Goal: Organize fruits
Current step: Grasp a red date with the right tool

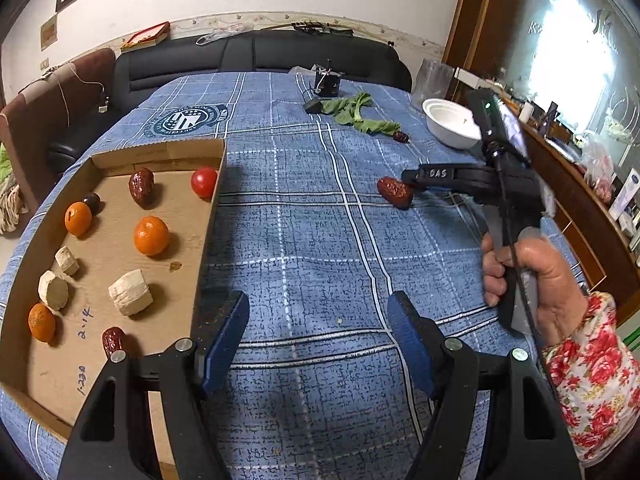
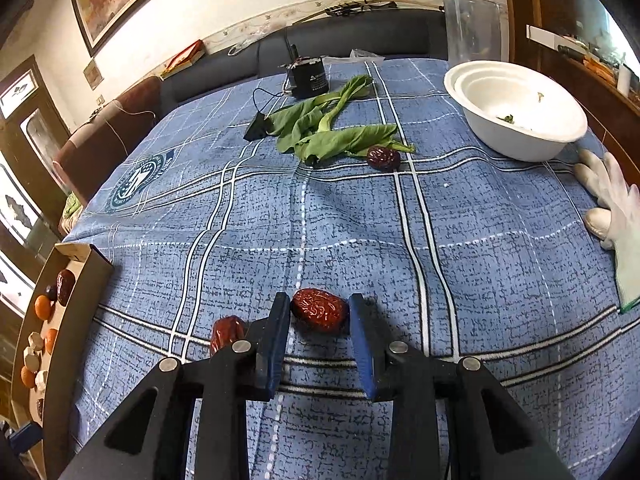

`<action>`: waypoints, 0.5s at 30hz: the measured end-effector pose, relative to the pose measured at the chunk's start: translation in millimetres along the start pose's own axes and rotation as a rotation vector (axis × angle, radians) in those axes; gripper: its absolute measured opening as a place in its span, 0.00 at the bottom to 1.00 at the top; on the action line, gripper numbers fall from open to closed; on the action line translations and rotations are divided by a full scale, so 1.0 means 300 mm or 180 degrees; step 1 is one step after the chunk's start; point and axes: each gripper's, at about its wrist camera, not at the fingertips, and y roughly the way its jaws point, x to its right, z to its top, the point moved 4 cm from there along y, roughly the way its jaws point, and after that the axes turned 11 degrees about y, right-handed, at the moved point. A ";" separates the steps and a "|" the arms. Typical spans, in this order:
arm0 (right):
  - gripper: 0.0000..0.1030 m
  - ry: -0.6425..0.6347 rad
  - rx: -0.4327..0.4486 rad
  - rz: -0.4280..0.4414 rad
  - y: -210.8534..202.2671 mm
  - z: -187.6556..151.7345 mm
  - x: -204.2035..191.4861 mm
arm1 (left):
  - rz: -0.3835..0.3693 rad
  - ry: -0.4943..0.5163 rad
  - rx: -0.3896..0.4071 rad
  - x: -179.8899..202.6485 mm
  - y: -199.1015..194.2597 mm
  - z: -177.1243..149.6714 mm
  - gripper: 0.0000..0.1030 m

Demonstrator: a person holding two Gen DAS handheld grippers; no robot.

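Note:
A cardboard tray at the table's left holds several tangerines, red dates, a tomato and pale chunks; it also shows in the right wrist view. My left gripper is open and empty above the blue cloth beside the tray. My right gripper is low on the cloth with its jaws around a red date, blue fingers close on both sides. A second date lies left of the left finger. A third date lies by the leaves. In the left wrist view the right gripper meets a date.
Green leaves and a black device lie at the far side. A white bowl stands at the far right, with a white glove near the right edge. A dark sofa runs behind the table.

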 end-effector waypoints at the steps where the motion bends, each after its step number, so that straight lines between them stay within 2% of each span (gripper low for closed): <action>1: 0.31 0.0002 0.0013 -0.0013 -0.012 -0.003 0.004 | 0.0044 0.0025 -0.0004 0.004 -0.001 0.000 0.69; 4: 0.31 -0.0027 0.0042 -0.0142 -0.042 -0.013 0.015 | 0.0177 0.0119 0.0008 0.016 -0.012 0.008 0.69; 8: 0.31 -0.0018 0.0085 -0.0143 -0.127 -0.058 0.037 | 0.0345 0.0256 0.0017 0.033 -0.012 0.024 0.69; 15: 0.31 -0.0222 0.0373 -0.0260 -0.252 -0.127 0.049 | 0.0599 0.0464 -0.0028 0.086 0.015 0.049 0.69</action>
